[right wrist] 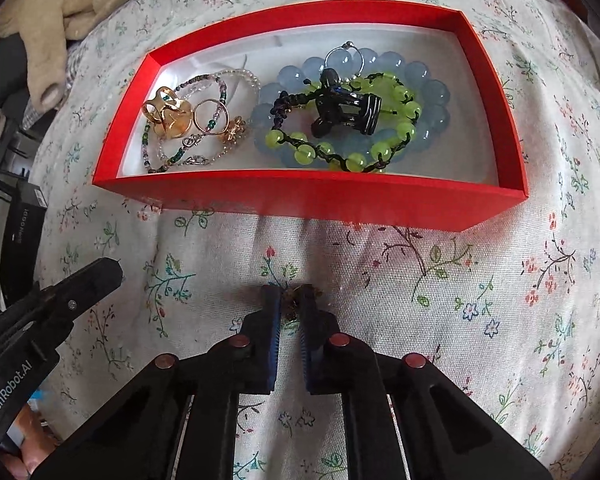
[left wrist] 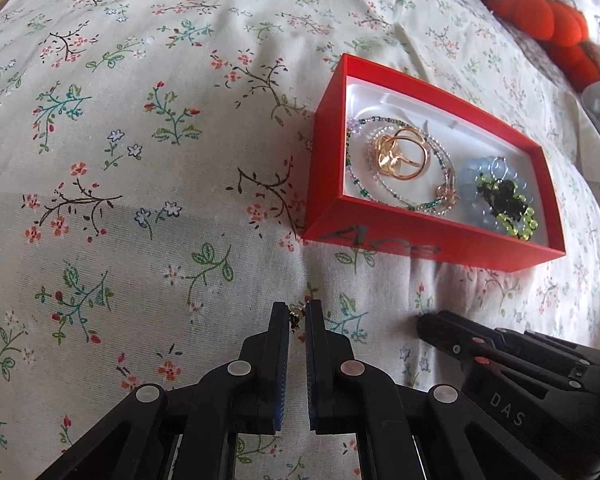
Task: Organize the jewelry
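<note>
While both tongs sit low over the flowered bedsheet (left wrist: 148, 208), each pinches something tiny at its tips. The left gripper (left wrist: 299, 316) is nearly closed on a small gold piece with a dark bit (left wrist: 295, 317), perhaps an earring, though it is too small to say for certain. The right gripper (right wrist: 292, 300) is closed on a little brownish-gold trinket (right wrist: 296, 300) of about the same size; I cannot make out its shape.

The red box (right wrist: 308, 200) lies just ahead of both, open, with its white lining showing. Inside, at one end, are gold rings (right wrist: 168, 114) tangled among thin beaded strands (right wrist: 188, 152). At the other end a blue bead bracelet (right wrist: 432, 96) circles a green bead bracelet (right wrist: 336, 156) and a dark striped clip (right wrist: 348, 112).

To my eye the job is to carry these two small pieces into the box. I would lift each straight up first so it does not snag the cloth, keep the squeeze steady, and lower it onto bare white lining near the rings, not onto the strands. One at a time seems wiser, since the two tools are close together.

Writing: "DAS" on the right tool's body as seen from the left camera, "GenRobot.AI" on the left tool as seen from the right. Dark lettering on the box's front wall is not clear enough to read.
</note>
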